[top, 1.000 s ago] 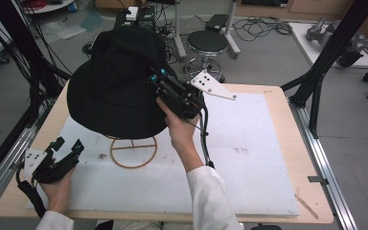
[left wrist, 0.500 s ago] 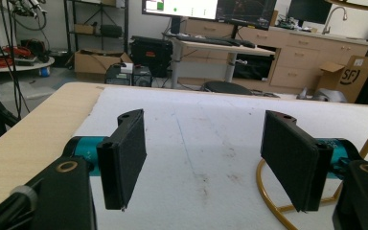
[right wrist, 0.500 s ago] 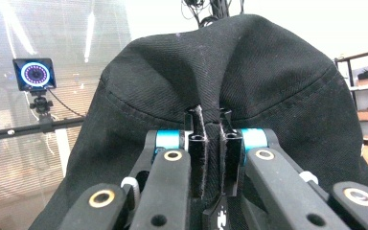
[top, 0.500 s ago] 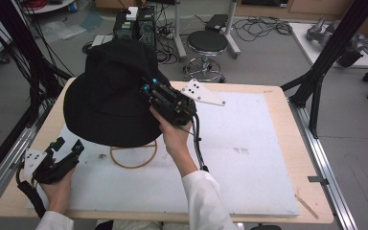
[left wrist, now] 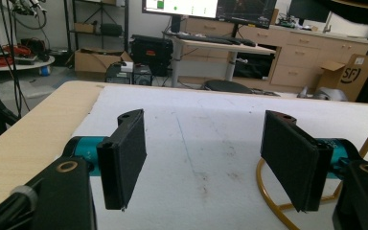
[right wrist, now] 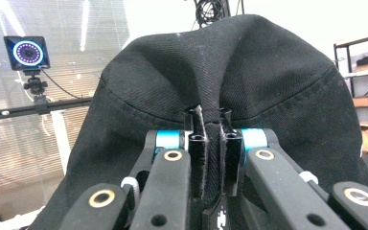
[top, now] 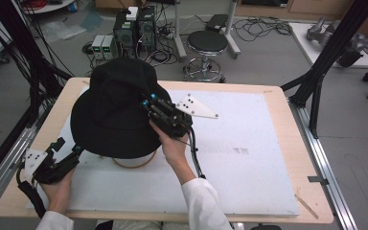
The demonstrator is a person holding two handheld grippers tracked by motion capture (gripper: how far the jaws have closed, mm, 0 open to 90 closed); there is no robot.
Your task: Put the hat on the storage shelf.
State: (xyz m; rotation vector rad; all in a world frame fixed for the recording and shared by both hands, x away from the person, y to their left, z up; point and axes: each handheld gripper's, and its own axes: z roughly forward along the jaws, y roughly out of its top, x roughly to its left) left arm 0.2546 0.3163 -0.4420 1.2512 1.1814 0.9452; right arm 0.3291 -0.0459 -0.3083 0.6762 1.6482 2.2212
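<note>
Clearly right gripper (top: 149, 106) clamps fold of black hat (top: 112, 112), holds it above gold wire stand (top: 135, 163) near table's left edge; left gripper (top: 62, 155) waits released beside stand, ready to help.

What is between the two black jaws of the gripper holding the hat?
A fold of the black hat is pinched in the right hand-held gripper, seen in the right gripper view.

Matt black cloth hat (top: 115, 112), stitched seams
</note>
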